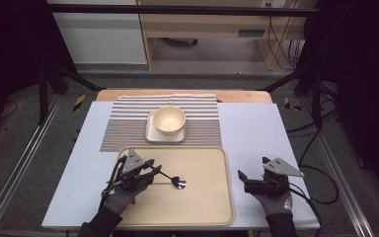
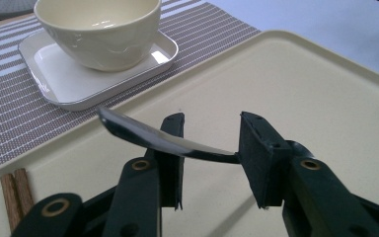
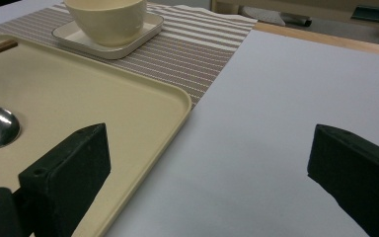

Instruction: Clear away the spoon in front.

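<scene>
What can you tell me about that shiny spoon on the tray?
The shiny silver metal spoon has a rounded, mirror-bright bowl and a slim dark-looking handle. It lies on the cream plastic tray, bowl toward the tray's middle. Its handle runs between the left gripper and its black fingers, which stand parted; one handle end seems to touch a finger.

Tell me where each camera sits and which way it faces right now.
High view: above the near edge, looking forward and down on the tray; both gloved hands show.
Left gripper view: rides the left gripper, facing the bowl; the spoon crosses its jaws.
Right gripper view: rides the right gripper, jaws wide.
All share the bowl.
</scene>
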`<state>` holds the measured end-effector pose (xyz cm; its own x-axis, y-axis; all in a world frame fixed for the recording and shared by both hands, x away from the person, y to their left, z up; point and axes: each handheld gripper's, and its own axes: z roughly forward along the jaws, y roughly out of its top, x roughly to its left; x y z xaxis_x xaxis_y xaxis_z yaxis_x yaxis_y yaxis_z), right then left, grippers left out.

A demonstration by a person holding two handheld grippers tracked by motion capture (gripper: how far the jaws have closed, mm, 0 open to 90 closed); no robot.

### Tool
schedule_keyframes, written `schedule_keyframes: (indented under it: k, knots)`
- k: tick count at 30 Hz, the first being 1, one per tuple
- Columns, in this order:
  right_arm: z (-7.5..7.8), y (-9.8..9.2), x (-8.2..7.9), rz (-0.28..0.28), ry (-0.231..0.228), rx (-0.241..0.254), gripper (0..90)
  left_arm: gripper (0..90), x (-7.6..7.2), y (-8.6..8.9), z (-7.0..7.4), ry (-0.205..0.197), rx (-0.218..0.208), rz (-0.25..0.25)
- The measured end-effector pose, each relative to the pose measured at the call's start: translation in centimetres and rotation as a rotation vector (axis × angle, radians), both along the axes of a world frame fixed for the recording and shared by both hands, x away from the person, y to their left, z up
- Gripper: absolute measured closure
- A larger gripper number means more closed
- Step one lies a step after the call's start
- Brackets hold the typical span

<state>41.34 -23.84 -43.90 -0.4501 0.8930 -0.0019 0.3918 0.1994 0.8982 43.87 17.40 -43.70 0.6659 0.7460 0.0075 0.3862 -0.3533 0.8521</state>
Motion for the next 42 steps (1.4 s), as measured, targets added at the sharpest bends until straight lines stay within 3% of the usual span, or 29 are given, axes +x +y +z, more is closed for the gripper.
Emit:
schedule_keyframes:
  k: [4,21,29,42]
  knots:
    - [0.0,0.0,0.0,0.000,-0.001,0.001,3.2,57.4,0.1,-0.2,-0.4,0.031,0.016,0.026]
    - [-0.1,0.1,0.1,0.005,0.006,-0.006,3.2,45.6,1.2,-0.9,-2.0,0.097,0.062,0.024]
    - [-0.1,0.1,0.1,0.006,0.007,-0.004,3.1,43.1,1.4,-1.8,-2.9,0.126,0.144,0.011]
    - [-0.1,0.1,0.1,0.009,0.004,-0.003,3.1,35.4,1.8,-2.2,-3.5,0.166,0.210,0.009]
